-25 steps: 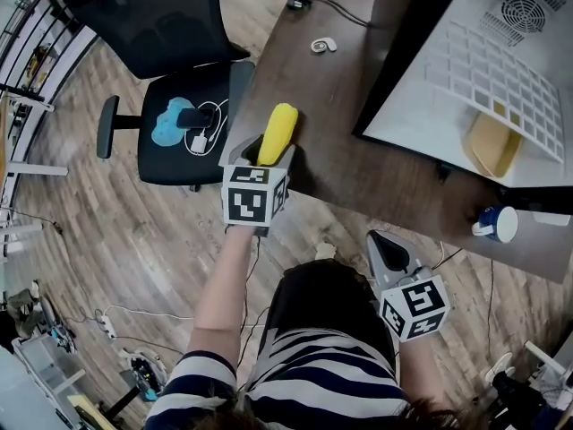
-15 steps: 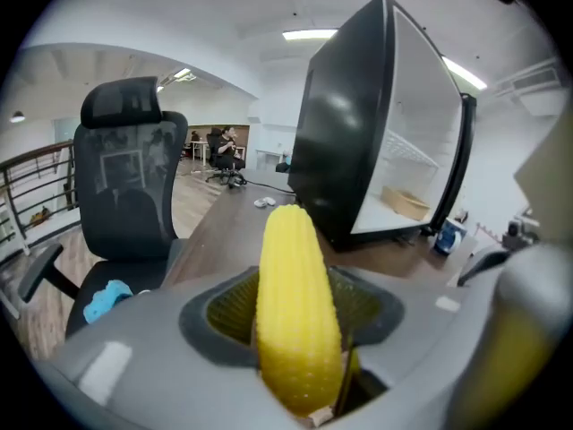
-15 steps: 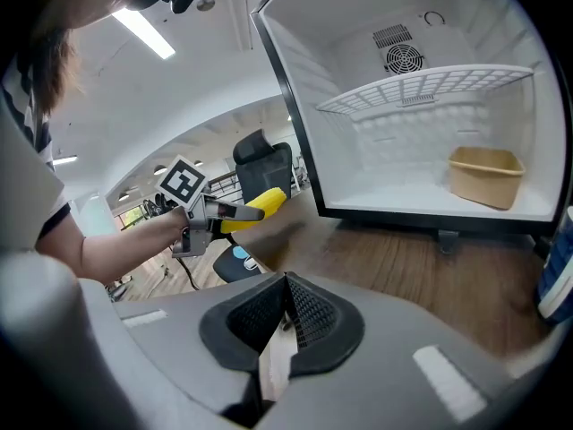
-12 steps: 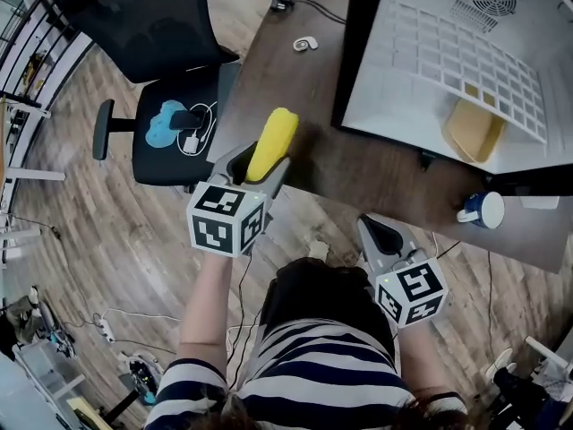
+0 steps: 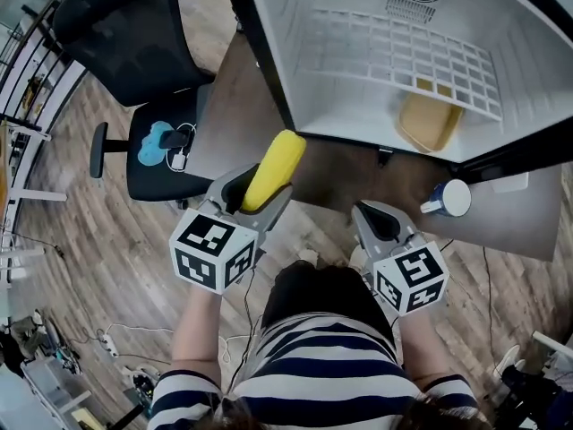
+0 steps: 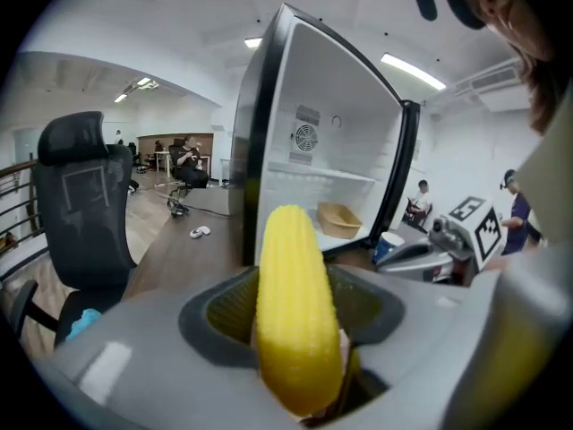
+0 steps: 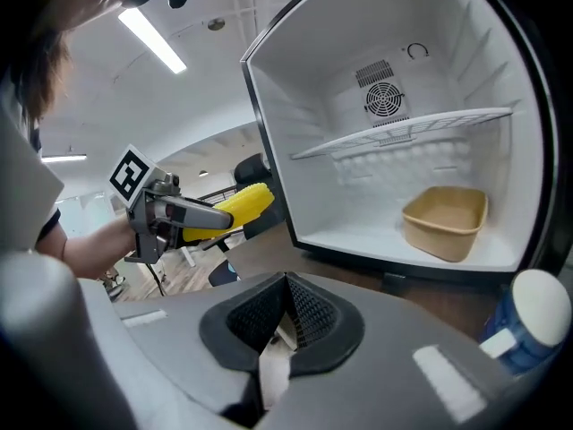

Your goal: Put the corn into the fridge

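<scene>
1. Now we are recording the left tongs (image 5: 257, 195) clamping the corn (image 5: 276, 164) by its lower end, with the cob projecting forward past the tips. The left gripper view is showing both jaws pressing on its sides.
2. We are noting the right tongs (image 5: 380, 227) held low beside the person's body, jaws pressed together with nothing between them.
3. Against the pictures of a second and half a second ago, we are finding the open fridge (image 5: 282, 16) filling far more of the head view. Then it was showing only at the upper right, and the corn was pointing at bare surface (image 5: 340, 173).
4. We are finding the corn's tip now just short of the fridge's front lip, over the surface and outside the compartment.
5. We are judging from this that the carry is nearing its end, while the insertion itself is not yet done.
6. Inside, we are seeing a wire shelf (image 5: 403, 56) and, beneath it, a tan tray (image 5: 430, 119) at the right. The floor left of the tray is lying bare and is appearing the plainest landing spot.
7. We are flagging a blue and white cup (image 5: 445, 198) standing on the surface by the fridge's front. It is sitting well right of the corn's line, so we are rating that risk low.
</scene>
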